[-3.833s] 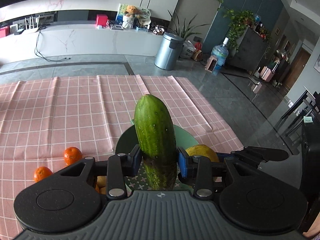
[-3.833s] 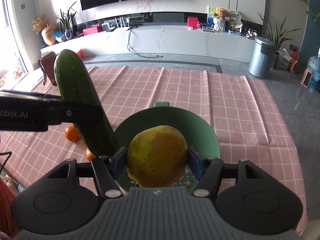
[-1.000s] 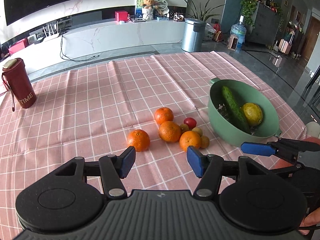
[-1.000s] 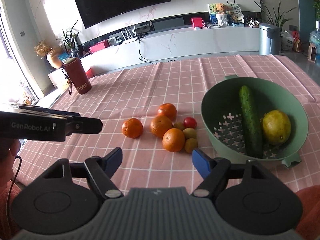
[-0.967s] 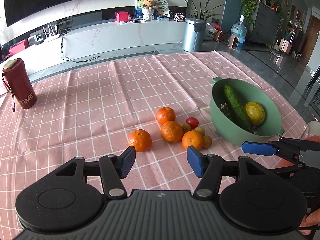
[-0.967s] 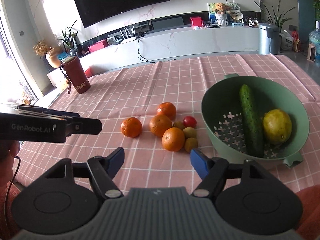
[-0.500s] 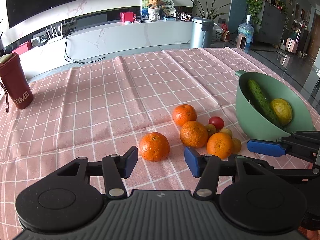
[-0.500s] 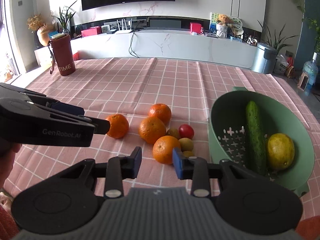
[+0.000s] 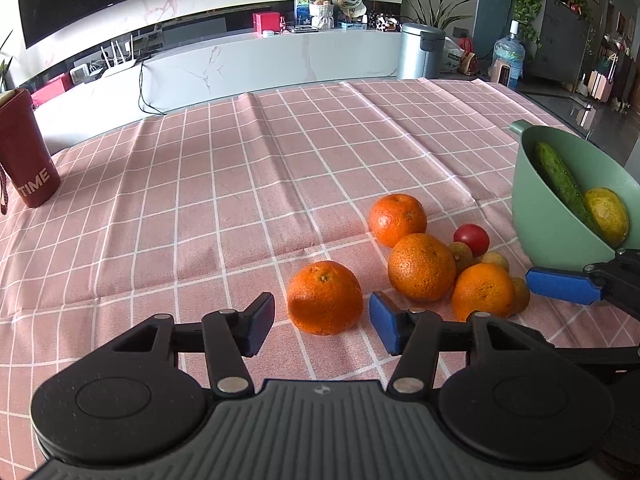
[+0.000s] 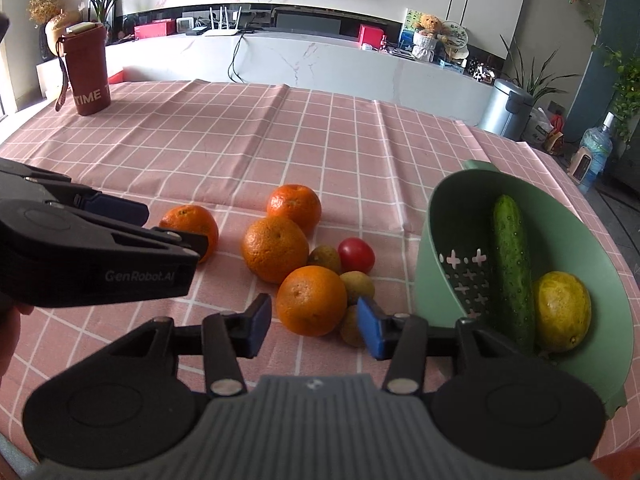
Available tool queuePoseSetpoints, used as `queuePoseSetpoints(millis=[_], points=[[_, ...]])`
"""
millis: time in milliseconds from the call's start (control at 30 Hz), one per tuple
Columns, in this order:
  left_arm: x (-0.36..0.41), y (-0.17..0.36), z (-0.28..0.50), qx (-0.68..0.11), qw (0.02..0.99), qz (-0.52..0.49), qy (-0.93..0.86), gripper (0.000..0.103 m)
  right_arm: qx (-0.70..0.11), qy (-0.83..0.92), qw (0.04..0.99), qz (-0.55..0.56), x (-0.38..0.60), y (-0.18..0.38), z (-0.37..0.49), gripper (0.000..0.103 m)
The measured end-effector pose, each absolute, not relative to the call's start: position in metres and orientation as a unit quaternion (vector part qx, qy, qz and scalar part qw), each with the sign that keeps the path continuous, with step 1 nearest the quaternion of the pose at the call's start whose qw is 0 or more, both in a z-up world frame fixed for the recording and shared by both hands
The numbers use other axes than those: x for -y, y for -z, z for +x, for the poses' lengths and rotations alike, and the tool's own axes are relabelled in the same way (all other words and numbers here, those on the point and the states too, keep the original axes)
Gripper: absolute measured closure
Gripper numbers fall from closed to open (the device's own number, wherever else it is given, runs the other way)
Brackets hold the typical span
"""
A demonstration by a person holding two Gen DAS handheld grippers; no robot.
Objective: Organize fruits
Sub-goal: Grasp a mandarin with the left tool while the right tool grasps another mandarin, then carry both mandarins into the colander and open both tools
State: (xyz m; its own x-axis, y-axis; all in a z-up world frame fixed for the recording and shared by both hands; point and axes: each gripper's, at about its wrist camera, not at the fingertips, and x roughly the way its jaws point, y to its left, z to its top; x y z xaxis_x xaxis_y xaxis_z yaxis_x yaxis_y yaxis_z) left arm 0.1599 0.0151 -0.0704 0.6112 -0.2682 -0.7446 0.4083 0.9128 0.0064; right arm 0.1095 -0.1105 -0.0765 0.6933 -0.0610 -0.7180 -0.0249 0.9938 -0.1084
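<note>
Several oranges lie in a cluster on the pink checked cloth, with a red tomato (image 10: 356,255) and small yellow-green fruits (image 10: 357,287) among them. My left gripper (image 9: 322,328) is open, and the leftmost orange (image 9: 325,298) sits between its fingertips without touching the pads. My right gripper (image 10: 314,326) has its jaws opening around the nearest orange (image 10: 311,300), with gaps on both sides. To the right, the green colander bowl (image 10: 436,216) holds a cucumber (image 10: 512,256) and a yellow fruit (image 10: 562,310).
A red cup marked TIME (image 9: 24,160) stands at the far left of the cloth (image 9: 200,200). The bowl sits close to the table's right edge. Beyond the far edge are the floor, a white counter and a metal bin (image 9: 420,50).
Both grippers came down and closer to the oranges. The right jaws narrowed, then widened again. The cucumber and yellow fruit, held 3.8 s ago, lie in the bowl.
</note>
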Motion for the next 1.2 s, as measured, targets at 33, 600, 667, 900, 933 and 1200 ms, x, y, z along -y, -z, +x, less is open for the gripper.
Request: queuePoseSetpoints(millis=[33, 600, 667, 900, 933, 1200], points=[[-0.014, 0.072, 0.161, -0.400, 0.893, 0.090, 0.188, 0.038, -0.392, 0.009, 0.918, -0.054, 0.111, 0.077, 0.111, 0.056], [-0.012, 0.075, 0.169, -0.414, 0.886, 0.070, 0.196, 0.053, -0.391, 0.020, 0.915, -0.100, 0.096, 0.088, 0.118, 0.062], [-0.014, 0.074, 0.167, -0.413, 0.887, 0.068, 0.195, 0.054, -0.390, 0.019, 0.914, -0.109, 0.093, 0.089, 0.117, 0.064], [-0.029, 0.059, 0.153, -0.403, 0.901, 0.020, 0.162, 0.055, -0.381, 0.009, 0.920, -0.095, 0.094, 0.080, 0.112, 0.065], [-0.033, 0.053, 0.148, -0.400, 0.903, 0.014, 0.157, 0.055, -0.383, 0.003, 0.920, -0.089, 0.095, 0.078, 0.111, 0.065], [-0.030, 0.004, 0.108, -0.370, 0.913, -0.015, 0.173, 0.055, -0.363, -0.040, 0.931, -0.026, 0.117, 0.039, 0.084, 0.065]])
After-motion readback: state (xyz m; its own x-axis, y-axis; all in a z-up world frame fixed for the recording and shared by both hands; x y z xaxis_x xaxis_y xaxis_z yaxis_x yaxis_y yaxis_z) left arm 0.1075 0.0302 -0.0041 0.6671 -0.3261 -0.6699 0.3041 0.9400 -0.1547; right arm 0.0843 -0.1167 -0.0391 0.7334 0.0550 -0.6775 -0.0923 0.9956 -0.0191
